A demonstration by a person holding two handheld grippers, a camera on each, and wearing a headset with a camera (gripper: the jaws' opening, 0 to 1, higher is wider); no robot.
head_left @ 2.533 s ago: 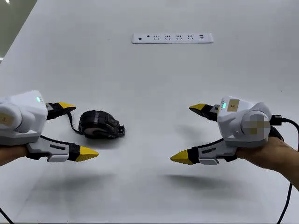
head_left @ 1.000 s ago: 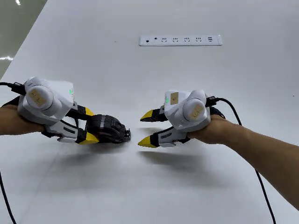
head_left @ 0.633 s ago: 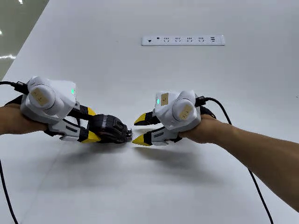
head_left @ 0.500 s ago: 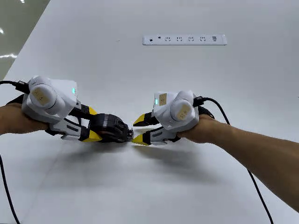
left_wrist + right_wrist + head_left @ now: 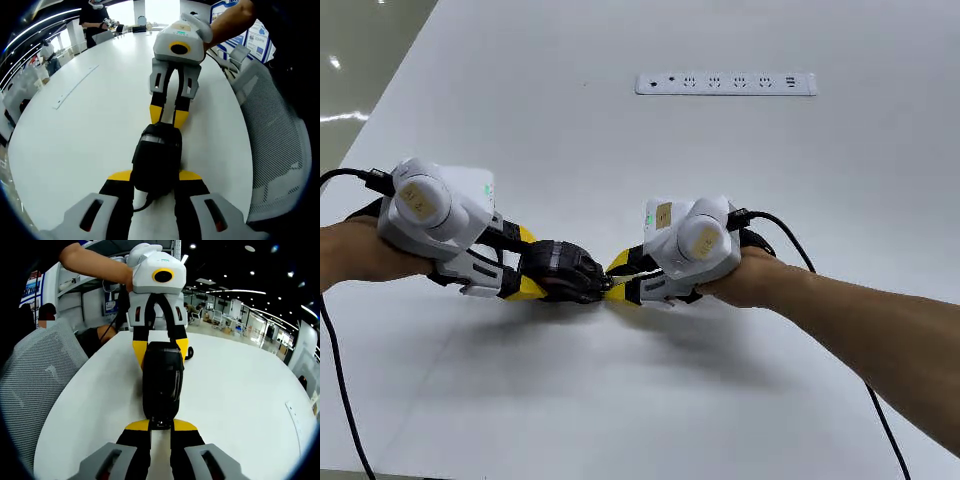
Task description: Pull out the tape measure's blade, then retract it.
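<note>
The tape measure [image 5: 560, 272] lies on its side on the white table [image 5: 620, 160], near the front edge and between the two grippers, which face each other tip to tip. The left gripper [image 5: 527, 263] is clamped on the black case from behind: in the left gripper view its yellow-tipped jaws press against both sides of the tape measure [image 5: 157, 155], and a black loop trails from the case back between them. The right gripper [image 5: 618, 279] meets the case at its mouth. In the right gripper view its jaws are drawn in close on the hook [image 5: 160, 423] at the blade's end and touch it on both sides, and the hook sits right at the mouth of the case. Nothing lies between the grippers but the tape measure itself. A white power strip [image 5: 725, 83] lies flat well beyond them, towards the far side of the table and well apart from the work. A black cable [image 5: 782, 236] runs back from the right gripper along the person's forearm, and another cable [image 5: 334, 340] hangs from the left gripper over the table's front edge. A grey mesh chair [image 5: 272, 125] stands just beside the table's edge, and a person [image 5: 95, 12] stands in the room far behind the table.
</note>
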